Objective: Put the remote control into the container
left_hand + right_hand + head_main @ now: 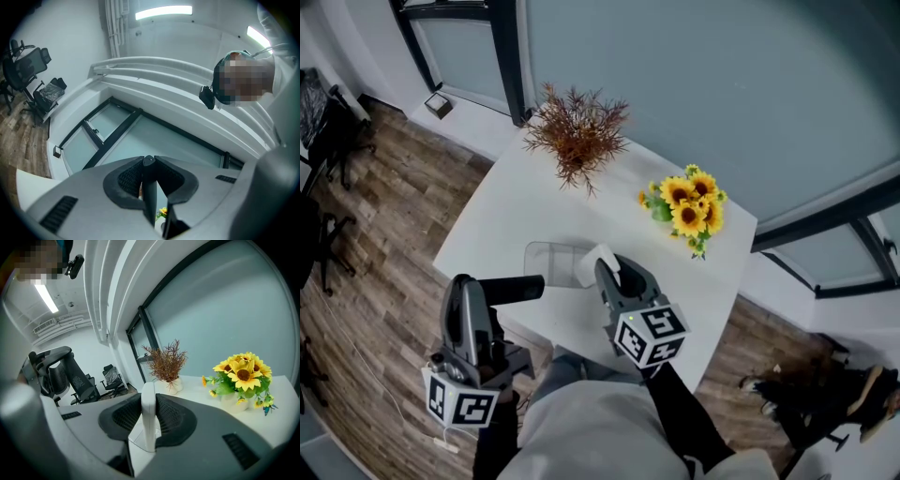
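A black remote control point(514, 289) sticks out sideways to the right from my left gripper point(469, 292), which is shut on it off the table's near-left edge. In the left gripper view the left gripper point(149, 174) is tilted up toward the ceiling, with the black remote point(150, 197) edge-on between the pads. My right gripper point(614, 278) is shut on a white remote control point(598, 264), held over the table just right of a clear plastic container point(546, 255). The right gripper view has the right gripper point(148, 414) clamping the white remote point(148, 404) upright.
On the white table point(516, 202) stand a dried reddish plant in a white pot point(578, 131) at the back and a sunflower bunch point(686, 208) at the right. Wood floor point(384, 216) lies to the left, with office chairs point(111, 378) beyond. A glass wall is behind the table.
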A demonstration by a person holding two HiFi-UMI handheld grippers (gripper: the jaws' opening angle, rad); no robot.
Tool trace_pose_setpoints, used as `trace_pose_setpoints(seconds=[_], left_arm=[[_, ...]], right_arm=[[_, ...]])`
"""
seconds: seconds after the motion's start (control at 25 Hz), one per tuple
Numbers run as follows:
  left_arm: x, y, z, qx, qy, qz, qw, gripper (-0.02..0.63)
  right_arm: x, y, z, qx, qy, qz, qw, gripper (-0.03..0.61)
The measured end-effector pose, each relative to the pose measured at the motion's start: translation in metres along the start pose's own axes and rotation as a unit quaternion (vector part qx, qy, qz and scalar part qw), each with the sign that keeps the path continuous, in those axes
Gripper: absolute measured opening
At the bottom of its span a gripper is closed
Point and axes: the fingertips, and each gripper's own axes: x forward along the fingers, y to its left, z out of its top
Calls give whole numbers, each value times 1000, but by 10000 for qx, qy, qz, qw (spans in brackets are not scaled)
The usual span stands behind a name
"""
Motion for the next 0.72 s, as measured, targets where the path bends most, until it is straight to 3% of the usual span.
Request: trace_pose_setpoints(seconds=[0.72], left_arm=[[-3, 2, 0, -4, 15, 29, 10000, 71]], right_arm=[[3, 1, -7, -101, 119, 6, 9999, 92]])
